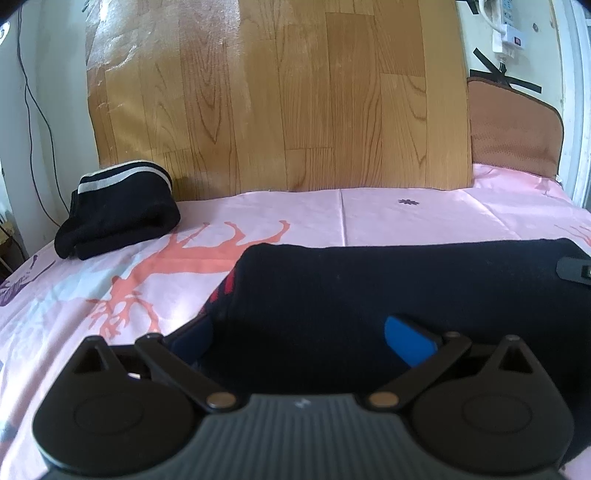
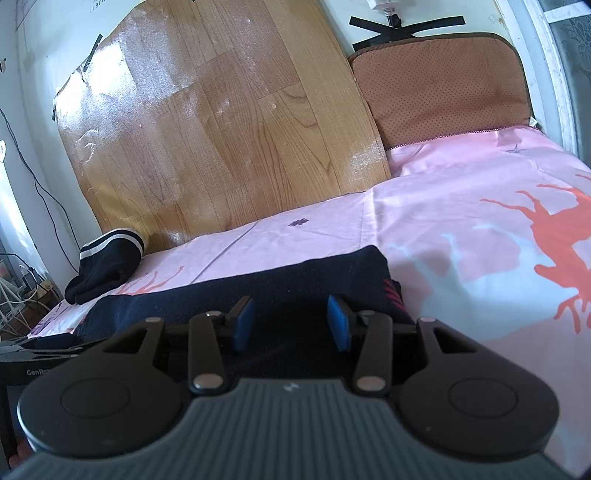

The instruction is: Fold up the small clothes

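Saw a dark cloth (image 1: 369, 288) with red marks lying flat on the near part of a pink sheet (image 1: 406, 218). Found it stretched from left to right, right under both tools.

Saw the left gripper (image 1: 306, 332) spread wide, holding nothing, with the near edge of the dark cloth between its blue pads (image 1: 410, 339). Could only half see the left pad, which sat low in shadow against the cloth. Saw the right gripper (image 2: 291, 321) with its pads apart too, clamped on nothing, hanging over the right end of the dark cloth. Could not tell if those pads touched the cloth.

Spotted a folded black cloth (image 1: 118, 210) with white stripes far off to the left, well apart from the dark one, close to a wooden board (image 1: 277, 92). Saw that board leaning up behind the bed, shiny in spots. Noticed a brown cushion (image 1: 513, 133) standing just right of the board, at the far right end of the sheet. Made out a white power strip (image 1: 508, 33) on the wall above the cushion, cut off at the top. Saw thin black wires (image 1: 37, 110) running down the left wall. Could not make out the red marks clearly.
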`<state>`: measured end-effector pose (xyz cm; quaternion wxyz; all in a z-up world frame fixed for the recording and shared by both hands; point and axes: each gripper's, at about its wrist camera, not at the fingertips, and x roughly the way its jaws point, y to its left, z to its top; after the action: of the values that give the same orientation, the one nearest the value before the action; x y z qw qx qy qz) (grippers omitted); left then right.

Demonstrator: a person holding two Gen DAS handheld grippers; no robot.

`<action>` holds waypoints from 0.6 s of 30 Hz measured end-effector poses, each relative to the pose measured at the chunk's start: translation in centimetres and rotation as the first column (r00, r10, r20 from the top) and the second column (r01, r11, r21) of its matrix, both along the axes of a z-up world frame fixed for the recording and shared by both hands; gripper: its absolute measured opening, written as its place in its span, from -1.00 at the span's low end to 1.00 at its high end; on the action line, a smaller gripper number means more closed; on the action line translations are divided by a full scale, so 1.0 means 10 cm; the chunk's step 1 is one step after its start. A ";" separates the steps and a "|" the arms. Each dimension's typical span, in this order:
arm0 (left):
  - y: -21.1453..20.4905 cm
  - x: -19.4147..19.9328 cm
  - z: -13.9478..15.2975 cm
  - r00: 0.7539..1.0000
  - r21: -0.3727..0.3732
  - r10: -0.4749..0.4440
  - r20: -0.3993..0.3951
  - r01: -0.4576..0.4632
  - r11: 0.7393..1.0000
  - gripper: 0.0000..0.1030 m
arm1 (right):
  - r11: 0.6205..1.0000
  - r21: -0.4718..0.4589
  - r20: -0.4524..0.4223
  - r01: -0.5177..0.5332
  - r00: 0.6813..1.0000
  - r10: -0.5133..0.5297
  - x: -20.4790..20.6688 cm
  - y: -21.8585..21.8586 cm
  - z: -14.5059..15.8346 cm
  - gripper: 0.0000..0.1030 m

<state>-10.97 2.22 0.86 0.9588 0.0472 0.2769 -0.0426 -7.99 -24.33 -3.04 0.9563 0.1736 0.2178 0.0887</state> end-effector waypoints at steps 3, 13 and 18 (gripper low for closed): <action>0.01 0.00 0.00 1.000 -0.007 -0.002 -0.001 0.002 1.000 1.00 | 1.000 0.000 0.002 0.001 1.000 -0.001 0.00 0.00 0.00 -0.05; 0.01 0.00 -0.01 1.000 -0.012 -0.003 -0.008 0.003 1.000 1.00 | 1.000 -0.029 0.009 -0.004 1.000 0.004 -0.05 0.07 0.00 0.19; 0.01 0.00 -0.01 1.000 -0.010 -0.002 -0.007 0.002 1.000 1.00 | 0.999 -0.037 0.010 0.011 1.000 -0.011 -0.11 0.11 0.00 0.25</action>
<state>-10.92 2.33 0.78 0.9580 0.0425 0.2801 -0.0450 -9.11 -23.20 -3.05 0.9609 0.1566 0.2138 0.0802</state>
